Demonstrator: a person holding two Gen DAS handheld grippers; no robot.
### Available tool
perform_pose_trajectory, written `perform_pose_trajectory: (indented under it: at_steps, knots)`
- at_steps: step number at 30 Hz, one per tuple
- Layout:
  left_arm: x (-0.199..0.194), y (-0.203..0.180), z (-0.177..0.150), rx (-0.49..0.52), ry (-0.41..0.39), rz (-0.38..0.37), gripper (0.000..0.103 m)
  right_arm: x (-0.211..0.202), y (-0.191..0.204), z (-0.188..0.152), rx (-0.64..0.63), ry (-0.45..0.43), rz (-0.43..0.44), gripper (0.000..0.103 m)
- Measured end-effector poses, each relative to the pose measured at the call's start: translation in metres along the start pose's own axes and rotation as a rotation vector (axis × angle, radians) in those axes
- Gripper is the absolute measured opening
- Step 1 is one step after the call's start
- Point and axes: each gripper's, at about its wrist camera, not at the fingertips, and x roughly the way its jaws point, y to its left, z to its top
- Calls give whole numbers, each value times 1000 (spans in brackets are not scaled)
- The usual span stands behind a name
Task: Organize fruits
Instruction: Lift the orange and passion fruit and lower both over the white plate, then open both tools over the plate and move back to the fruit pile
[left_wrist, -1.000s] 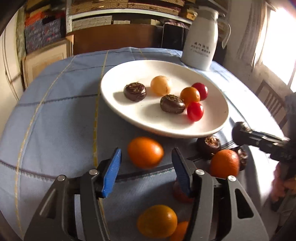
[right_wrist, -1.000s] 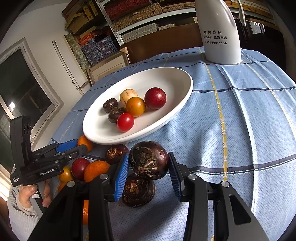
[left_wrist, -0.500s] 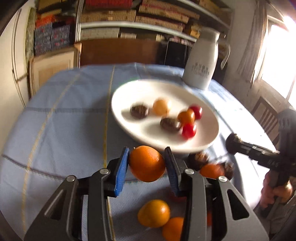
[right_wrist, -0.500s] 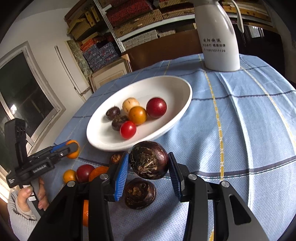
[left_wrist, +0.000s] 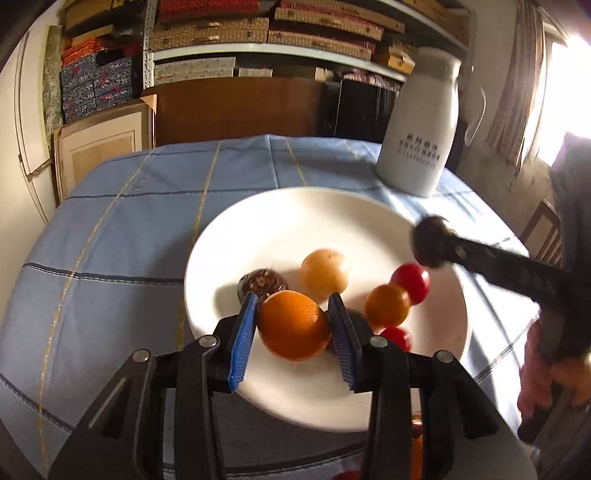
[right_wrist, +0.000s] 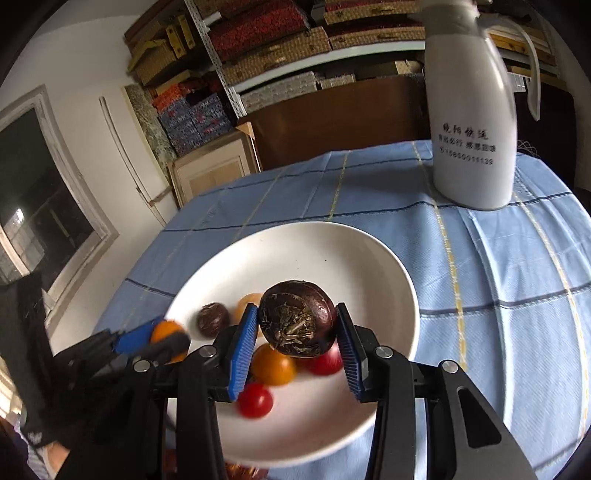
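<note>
Shelves (left_wrist: 266, 33) stacked with woven boxes fill the room at twelve o'clock, above a round table under a blue checked cloth (left_wrist: 122, 229), with a white jug (right_wrist: 472, 122) at one o'clock. The white plate (left_wrist: 280, 229) sits centrally. Over it, the left gripper (left_wrist: 293, 334) clamps an orange (left_wrist: 293, 325), and the right gripper (right_wrist: 297, 332) clamps a dark brown fruit (right_wrist: 297, 317).

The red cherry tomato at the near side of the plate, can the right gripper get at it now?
Probably not: the right gripper is already shut on the dark passion fruit, which fills its jaws above the red cherry tomato on the white plate.
</note>
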Motion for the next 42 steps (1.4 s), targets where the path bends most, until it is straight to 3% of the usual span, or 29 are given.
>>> perform_pose_trajectory:
  at_steps: [1, 4, 5, 14, 18, 21, 24, 29, 33, 40, 42]
  knots:
    - [2, 3, 0, -14, 10, -11, 39, 8, -4, 0, 21, 18, 10, 45]
    - [-6, 10, 1, -52, -28, -17, 58, 14, -12, -6, 43, 43, 21, 45]
    - [-8, 11, 1, -51, -33, -12, 60, 13, -13, -7, 45, 39, 17, 45]
    - [-13, 18, -8, -64, -11, -19, 62, -15, -9, -19, 22, 2, 20, 50]
    - [-24, 28, -20, -90, -22, 2, 63, -33, -7, -38, 12, -7, 26, 51]
    - [-36, 34, -33, -102, -28, 14, 64, -48, -9, -59, 11, -14, 20, 60]
    - [-51, 37, -53, -105, -37, 42, 82, -62, -11, -74, 16, -23, 7, 63]
    - [-72, 36, -89, -94, -20, 42, 85, -89, -17, -96, 44, -58, 16, 69]
    - [-86, 38, -104, -117, -22, 9, 91, -94, -17, -116, 31, -34, 9, 72]
    - [-83, 29, -116, -86, 57, -20, 94, -100, -23, -122, 60, -34, 23, 73]
    - [-73, 27, -117, -82, 112, -16, 96, -98, -26, -122, 69, -21, 21, 73]
